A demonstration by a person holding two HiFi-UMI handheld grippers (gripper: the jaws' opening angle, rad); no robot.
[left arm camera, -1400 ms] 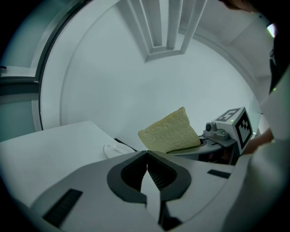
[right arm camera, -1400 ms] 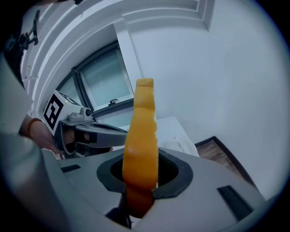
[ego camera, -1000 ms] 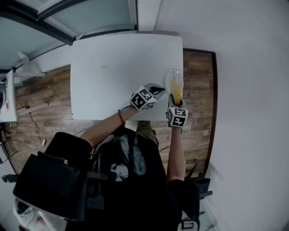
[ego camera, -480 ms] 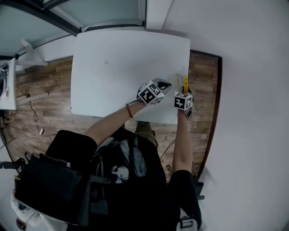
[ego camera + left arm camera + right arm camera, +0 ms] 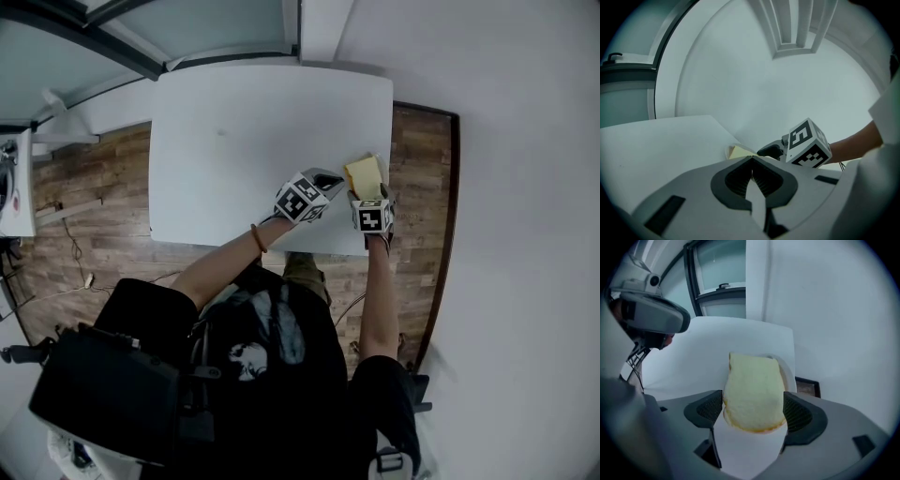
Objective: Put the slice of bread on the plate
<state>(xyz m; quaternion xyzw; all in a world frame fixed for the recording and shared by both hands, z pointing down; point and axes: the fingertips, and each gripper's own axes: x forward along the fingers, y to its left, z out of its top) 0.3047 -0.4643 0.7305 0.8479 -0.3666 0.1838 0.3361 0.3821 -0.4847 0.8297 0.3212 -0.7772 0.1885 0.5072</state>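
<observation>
Slice of bread (image 5: 752,394) lies flat on the plate (image 5: 787,372), at the tabletop (image 5: 244,141) edge nearest the person, far right corner. Right gripper (image 5: 752,416) points steeply down over it; its jaws have just been opening and stand wide, the slice between them, pads not pressing on it. Looks like a release: the bread rests on the plate by its own weight. Left gripper (image 5: 752,159) hovers just beside, jaws together on nothing; it seems parked as a spare, clear of the plate. Task looks essentially done. Remaining risk: dragging the slice when the right gripper lifts off.
</observation>
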